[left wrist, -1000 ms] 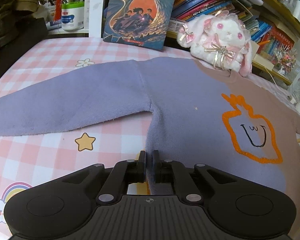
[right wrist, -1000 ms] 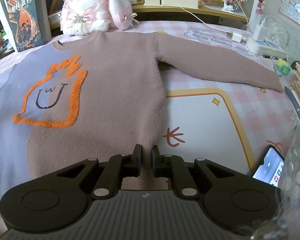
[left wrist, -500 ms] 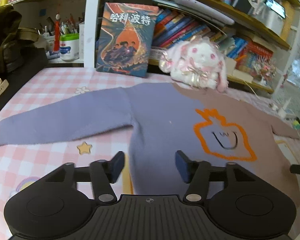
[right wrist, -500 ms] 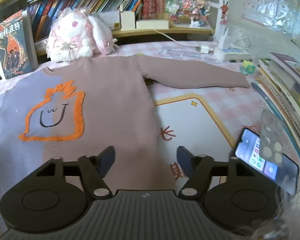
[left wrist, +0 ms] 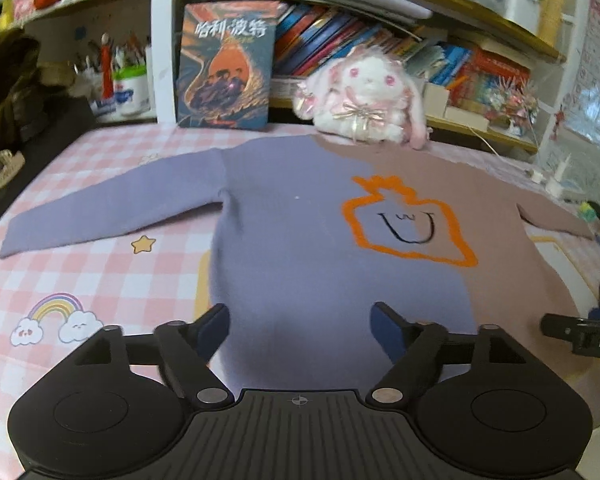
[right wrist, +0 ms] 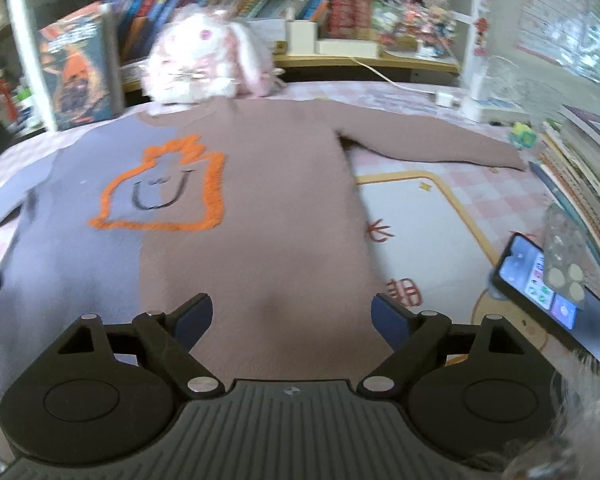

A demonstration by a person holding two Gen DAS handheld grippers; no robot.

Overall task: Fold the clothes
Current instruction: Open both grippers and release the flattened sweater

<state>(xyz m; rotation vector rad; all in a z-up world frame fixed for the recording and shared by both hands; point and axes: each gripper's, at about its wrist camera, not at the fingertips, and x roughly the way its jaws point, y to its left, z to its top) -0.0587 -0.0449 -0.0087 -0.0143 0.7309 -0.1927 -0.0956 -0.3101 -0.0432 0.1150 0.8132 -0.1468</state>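
Here, both tools hang empty over the near hem: the left gripper [left wrist: 300, 330] with jaws spread wide above the lilac half, the right gripper [right wrist: 290, 318] likewise agape above the brown half. The two-tone sweater [left wrist: 320, 248] lies face up and flat on the pink checked tablecloth [left wrist: 92, 280], sleeves out to either side, with no fold made so far. The next move likely calls for pinching a sleeve or side edge and carrying it across the orange motif [right wrist: 168, 188]. Beyond the collar sits a plush rabbit [left wrist: 364, 100].
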